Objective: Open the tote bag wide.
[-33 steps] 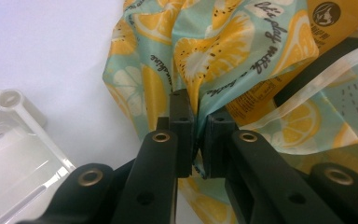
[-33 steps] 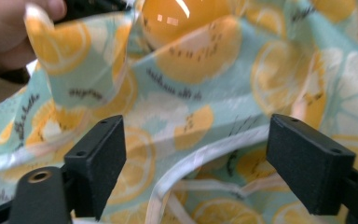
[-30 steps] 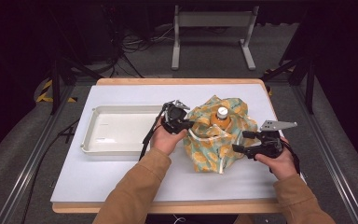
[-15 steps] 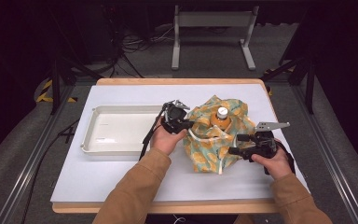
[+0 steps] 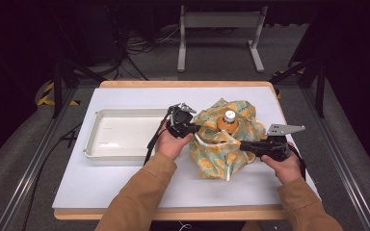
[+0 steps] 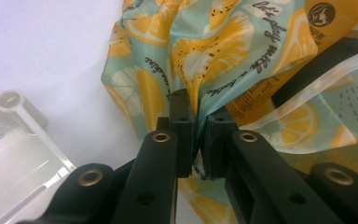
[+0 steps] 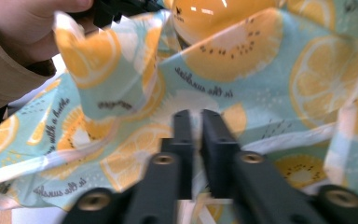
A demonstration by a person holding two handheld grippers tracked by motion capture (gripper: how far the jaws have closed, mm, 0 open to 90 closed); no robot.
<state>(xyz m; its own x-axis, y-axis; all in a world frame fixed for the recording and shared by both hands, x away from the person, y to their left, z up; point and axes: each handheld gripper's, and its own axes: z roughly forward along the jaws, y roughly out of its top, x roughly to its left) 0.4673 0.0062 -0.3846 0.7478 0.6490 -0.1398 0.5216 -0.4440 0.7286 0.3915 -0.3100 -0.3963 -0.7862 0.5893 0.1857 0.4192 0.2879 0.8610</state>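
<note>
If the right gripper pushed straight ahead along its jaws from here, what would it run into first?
The lemon-print bag: the right gripper already has its nearly closed jaws at the fabric. Just behind, probably, is the orange bottle inside it. Whether the jaws hold cloth is unclear.
</note>
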